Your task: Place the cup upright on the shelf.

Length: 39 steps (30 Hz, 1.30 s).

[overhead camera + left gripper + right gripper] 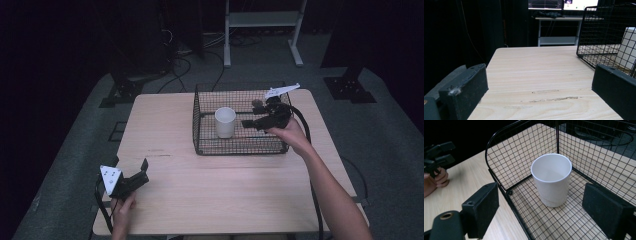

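My right gripper (541, 205) has its jaws spread wide with nothing between them, and the white cup (552, 178) stands upright straight ahead of them and a little beyond, its open mouth facing up, so its long axis is vertical and I judge a level approach from the side suits it. The cup sits on the floor of the wire basket (506, 157), apart from the walls. One jaw is over the basket's near rim, which I see as the main obstacle. In the high view the right gripper (250, 123) is just beside the cup (225, 122), while my left gripper (131, 165) rests open and empty, well apart, on the table (210, 185).
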Each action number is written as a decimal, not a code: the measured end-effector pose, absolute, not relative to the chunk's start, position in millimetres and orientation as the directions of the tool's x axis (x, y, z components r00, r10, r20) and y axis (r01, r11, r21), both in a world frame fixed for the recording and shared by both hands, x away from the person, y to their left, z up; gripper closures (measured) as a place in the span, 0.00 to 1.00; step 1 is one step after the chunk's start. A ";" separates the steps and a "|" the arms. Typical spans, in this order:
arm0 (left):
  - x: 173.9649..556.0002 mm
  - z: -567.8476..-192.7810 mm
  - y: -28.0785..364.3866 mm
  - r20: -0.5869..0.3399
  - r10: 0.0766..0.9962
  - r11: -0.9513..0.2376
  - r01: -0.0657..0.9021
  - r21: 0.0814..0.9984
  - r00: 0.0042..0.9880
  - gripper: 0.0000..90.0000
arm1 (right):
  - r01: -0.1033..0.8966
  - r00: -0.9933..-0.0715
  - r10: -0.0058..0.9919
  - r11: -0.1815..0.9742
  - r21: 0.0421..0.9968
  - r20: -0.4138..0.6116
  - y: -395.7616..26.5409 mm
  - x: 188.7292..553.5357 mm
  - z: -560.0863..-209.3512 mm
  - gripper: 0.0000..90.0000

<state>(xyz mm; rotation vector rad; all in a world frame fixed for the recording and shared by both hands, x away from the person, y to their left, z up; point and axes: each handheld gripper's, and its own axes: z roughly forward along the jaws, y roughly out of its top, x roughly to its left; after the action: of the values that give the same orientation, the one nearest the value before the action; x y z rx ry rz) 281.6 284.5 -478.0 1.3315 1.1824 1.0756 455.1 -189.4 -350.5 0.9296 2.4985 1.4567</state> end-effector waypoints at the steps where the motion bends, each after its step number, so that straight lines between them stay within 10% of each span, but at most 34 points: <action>1: 281.6 -478.1 284.5 -0.004 0.993 -0.007 0.090 0.996 0.122 0.00 | 0.445 -0.810 0.551 0.354 0.823 0.201 -190.5 453.4 -349.9 0.15; 39: 281.5 -478.1 283.8 -0.001 0.993 -0.010 0.090 0.996 0.121 0.00 | 0.420 -0.828 0.524 0.346 0.839 0.199 -226.1 401.9 -362.2 0.15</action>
<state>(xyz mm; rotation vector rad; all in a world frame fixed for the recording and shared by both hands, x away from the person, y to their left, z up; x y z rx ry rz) 281.5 283.8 -478.1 1.3332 1.1819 1.0785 401.9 -226.1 -362.2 0.8765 2.4893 1.5024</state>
